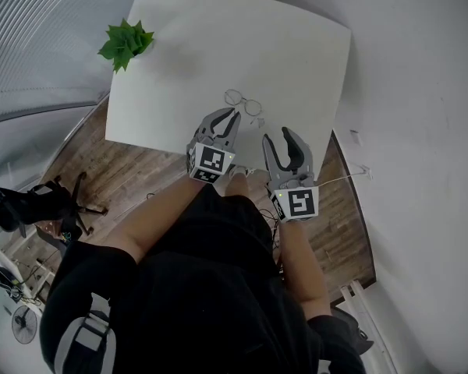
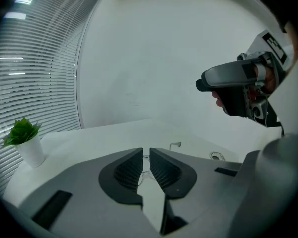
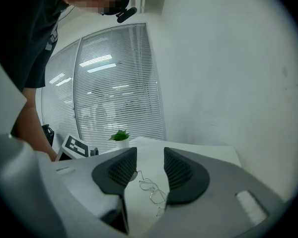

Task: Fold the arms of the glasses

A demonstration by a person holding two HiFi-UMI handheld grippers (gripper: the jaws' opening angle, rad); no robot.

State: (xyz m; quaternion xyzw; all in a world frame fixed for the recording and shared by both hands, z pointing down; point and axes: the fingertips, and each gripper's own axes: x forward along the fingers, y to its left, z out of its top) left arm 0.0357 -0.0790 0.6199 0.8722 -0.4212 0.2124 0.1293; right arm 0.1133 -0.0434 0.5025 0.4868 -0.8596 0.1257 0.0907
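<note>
1. The white table point(image 1: 218, 45) carries the work; wood floor shows around it, with an office chair point(image 1: 31, 205) well off to the left.
2. A potted plant point(image 1: 126, 43) stands at the table's far left corner, well apart from both tools.
3. Right gripper point(image 1: 277, 135): fingers point(image 3: 179, 172) wide apart and empty, near the glasses but not touching them.
4. Left gripper point(image 1: 232, 115): fingers point(image 2: 129, 170) closed to a narrow slot on the wire frame.
5. The glasses point(image 1: 245, 104) lie on the table near its front edge, at the left fingertips.
</note>
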